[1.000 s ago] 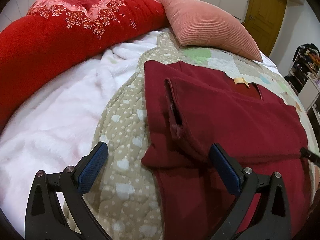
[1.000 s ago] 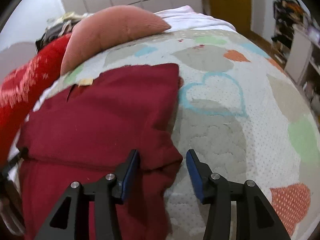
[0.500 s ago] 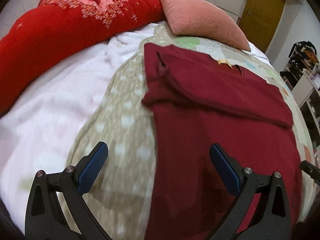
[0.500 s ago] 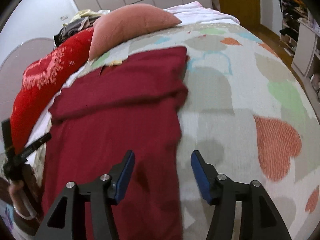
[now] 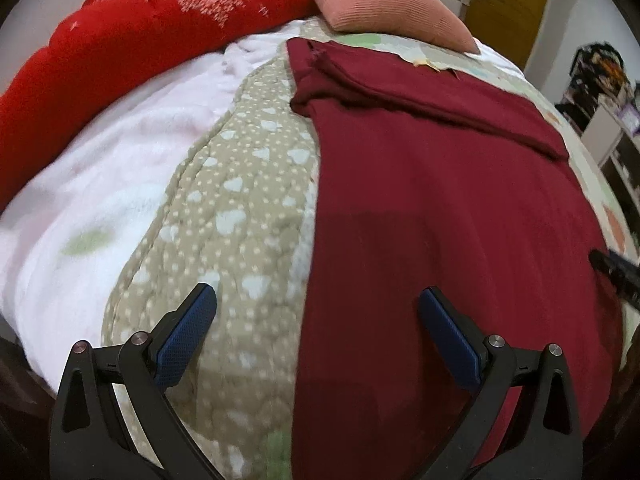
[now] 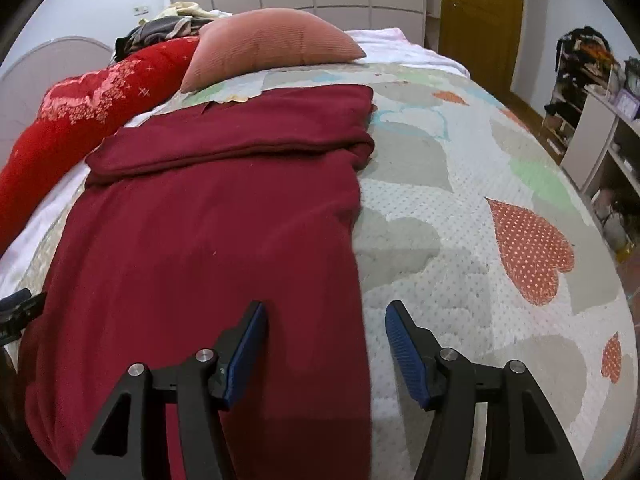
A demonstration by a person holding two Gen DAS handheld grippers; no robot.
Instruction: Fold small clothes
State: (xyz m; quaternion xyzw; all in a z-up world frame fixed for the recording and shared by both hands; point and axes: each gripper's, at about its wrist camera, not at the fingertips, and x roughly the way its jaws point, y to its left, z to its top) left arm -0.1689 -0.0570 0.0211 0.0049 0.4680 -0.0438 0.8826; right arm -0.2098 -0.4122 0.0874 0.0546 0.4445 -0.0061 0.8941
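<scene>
My left gripper (image 5: 318,330) hangs with jaws spread wide, holding nothing, over the near left edge of the dark red garment (image 5: 440,208), which lies flat on the heart-patterned quilt (image 6: 480,208), sleeves folded across its far end. My right gripper (image 6: 326,340), also released, straddles the garment's near right edge.

The quilt (image 6: 460,216) lies bare to the right of the garment (image 6: 208,240), free to pass. A pillow (image 6: 272,52) blocks the far end, and a red blanket (image 5: 120,52) walls the left beyond the white fleece (image 5: 100,168).
</scene>
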